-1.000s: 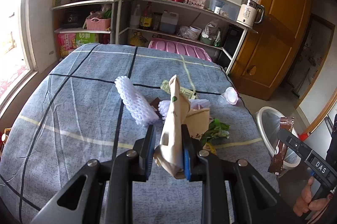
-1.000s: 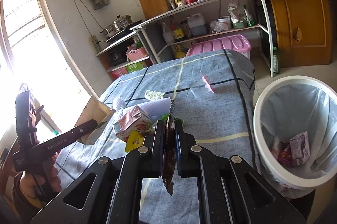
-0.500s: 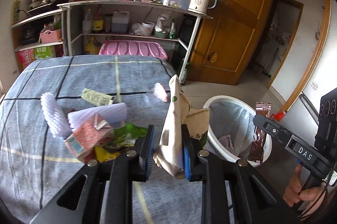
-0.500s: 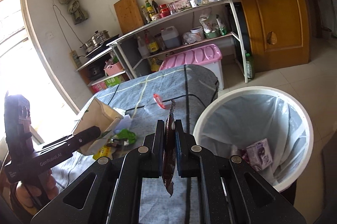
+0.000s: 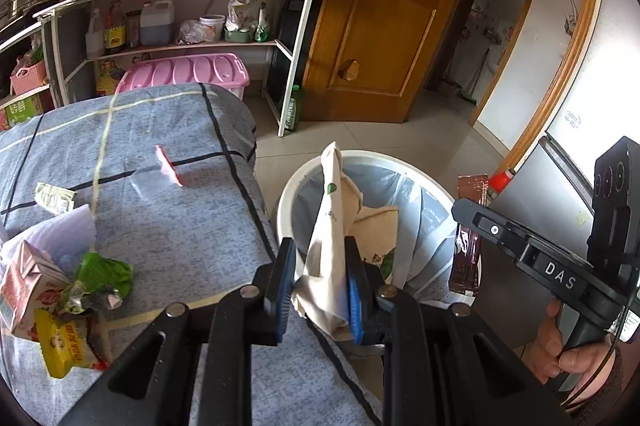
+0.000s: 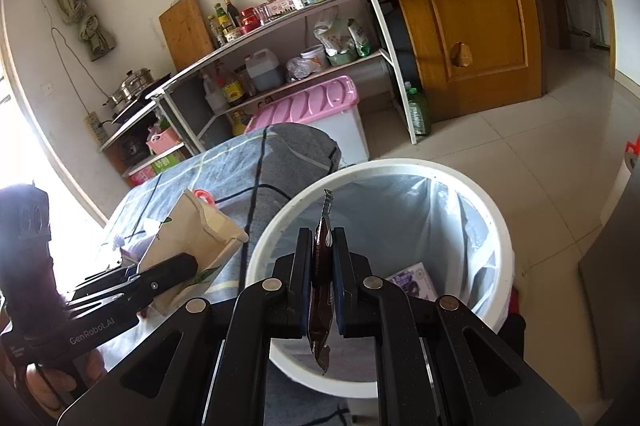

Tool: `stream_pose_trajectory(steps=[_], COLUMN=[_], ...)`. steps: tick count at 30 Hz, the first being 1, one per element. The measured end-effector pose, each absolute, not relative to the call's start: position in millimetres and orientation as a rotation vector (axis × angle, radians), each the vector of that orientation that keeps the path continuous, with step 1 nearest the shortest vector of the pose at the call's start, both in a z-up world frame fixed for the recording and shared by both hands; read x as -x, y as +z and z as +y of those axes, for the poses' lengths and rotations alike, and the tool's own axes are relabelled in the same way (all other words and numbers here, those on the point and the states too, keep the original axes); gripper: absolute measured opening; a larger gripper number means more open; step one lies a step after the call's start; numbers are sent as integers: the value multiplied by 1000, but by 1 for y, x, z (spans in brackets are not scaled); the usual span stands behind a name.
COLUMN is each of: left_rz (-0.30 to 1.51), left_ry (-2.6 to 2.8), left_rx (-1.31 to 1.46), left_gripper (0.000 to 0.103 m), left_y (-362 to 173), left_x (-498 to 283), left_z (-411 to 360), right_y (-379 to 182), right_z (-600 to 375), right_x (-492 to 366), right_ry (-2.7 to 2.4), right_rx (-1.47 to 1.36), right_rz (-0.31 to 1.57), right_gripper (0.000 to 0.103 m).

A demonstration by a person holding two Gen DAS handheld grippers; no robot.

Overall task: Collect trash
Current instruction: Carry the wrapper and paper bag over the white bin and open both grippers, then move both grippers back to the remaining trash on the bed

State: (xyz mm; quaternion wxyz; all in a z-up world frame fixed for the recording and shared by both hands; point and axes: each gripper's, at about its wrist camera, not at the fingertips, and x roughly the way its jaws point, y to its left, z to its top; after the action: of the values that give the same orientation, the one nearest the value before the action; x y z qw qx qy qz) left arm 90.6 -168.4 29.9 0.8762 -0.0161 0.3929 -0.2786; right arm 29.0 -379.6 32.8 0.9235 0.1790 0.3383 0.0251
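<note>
1. Both of our hand-held grippers have swung from over the desk to the white bin.
2. Our left hand-held gripper clamps a beige paper bag at the bin's near rim.
3. Our right hand-held gripper pinches a brown wrapper above the bin.

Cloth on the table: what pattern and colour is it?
The cloth is mottled blue-grey with dark and pale yellow grid lines, clearest in the left wrist view.
</note>
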Motion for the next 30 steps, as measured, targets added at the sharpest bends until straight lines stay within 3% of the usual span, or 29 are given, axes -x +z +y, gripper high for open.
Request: stream_pose_trajectory(steps=[16, 19, 21, 24, 30], left_rz=[906, 904, 899, 892, 868], left_ry=[-589, -581, -570, -566, -552], left_rx=[-10, -3, -2, 7, 23], left_gripper=[26, 35, 50, 50, 52], left_y=[-2, -1, 1, 3, 11], left_x=[-102, -101, -101, -100, -93], left_z=[-213, -212, -210, -204, -190], right_y=[-14, -14, -13, -11, -3], right_z=[-420, -422, -421, -419, -409], right_x=[-49, -49, -49, -47, -40], right_ry=[-24, -8, -21, -19, -16], right_rx=[-392, -409, -404, -409, -408], right_rz=[812, 818, 815, 811, 792], right_gripper=[11, 11, 17, 31, 33])
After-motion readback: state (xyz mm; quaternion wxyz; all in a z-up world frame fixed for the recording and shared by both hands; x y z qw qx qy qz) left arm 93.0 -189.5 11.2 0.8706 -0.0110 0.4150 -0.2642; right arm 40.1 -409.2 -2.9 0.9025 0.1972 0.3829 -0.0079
